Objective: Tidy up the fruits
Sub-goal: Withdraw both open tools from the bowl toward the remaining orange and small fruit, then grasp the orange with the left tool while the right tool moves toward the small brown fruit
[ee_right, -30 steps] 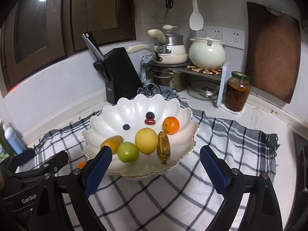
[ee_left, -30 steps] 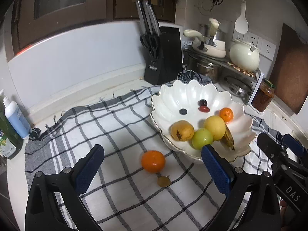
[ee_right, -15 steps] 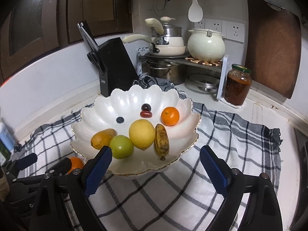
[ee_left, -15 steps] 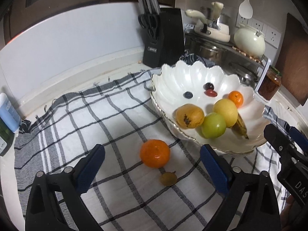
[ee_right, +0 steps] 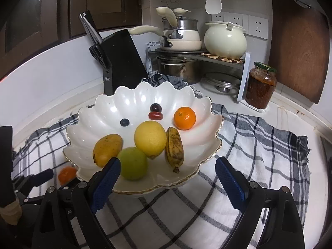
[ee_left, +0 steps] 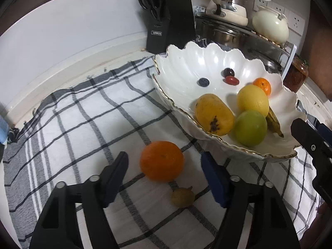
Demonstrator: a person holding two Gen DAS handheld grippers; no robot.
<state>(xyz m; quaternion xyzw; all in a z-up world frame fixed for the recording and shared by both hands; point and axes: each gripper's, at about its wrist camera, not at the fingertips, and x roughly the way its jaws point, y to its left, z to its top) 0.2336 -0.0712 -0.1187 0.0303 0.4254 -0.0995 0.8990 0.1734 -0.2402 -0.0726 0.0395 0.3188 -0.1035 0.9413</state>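
Setting: kitchen counter corner with a pale backsplash, covered by a white cloth with black and grey checks (ee_left: 87, 112).
Bowl: large white scalloped ceramic bowl with a gold rim (ee_right: 145, 103) stands on the cloth, in front of the black knife block (ee_right: 122, 60).
Fruit in bowl: yellow-orange mango with a dark spot (ee_left: 213, 114), green round apple (ee_left: 251, 127), yellow lemon (ee_right: 150, 138), spotted brown-yellow banana (ee_right: 174, 147), small orange tangerine (ee_right: 184, 117), and three small dark fruits higher up the bowl's inner wall.
Fruit on cloth: round orange mandarin (ee_left: 161, 160) lies just beside the bowl's near rim; a small brownish-green fruit (ee_left: 182, 196) lies close in front of it, apart from it.
Left gripper (ee_left: 164, 166): black arms with blue pads, tilted down over the cloth; its jaws are closing, with the mandarin between them, and a gap shows on both sides of the fruit, so nothing is gripped.
Right gripper (ee_right: 166, 172): jaws spread wide at the bowl's near rim, holding nothing.
Background: cream lidded pot (ee_right: 225, 39) and cream-handled saucepans on a metal rack, glass jar of dark red preserve (ee_right: 260, 88), brown wooden cutting board (ee_right: 298, 45) against the wall.
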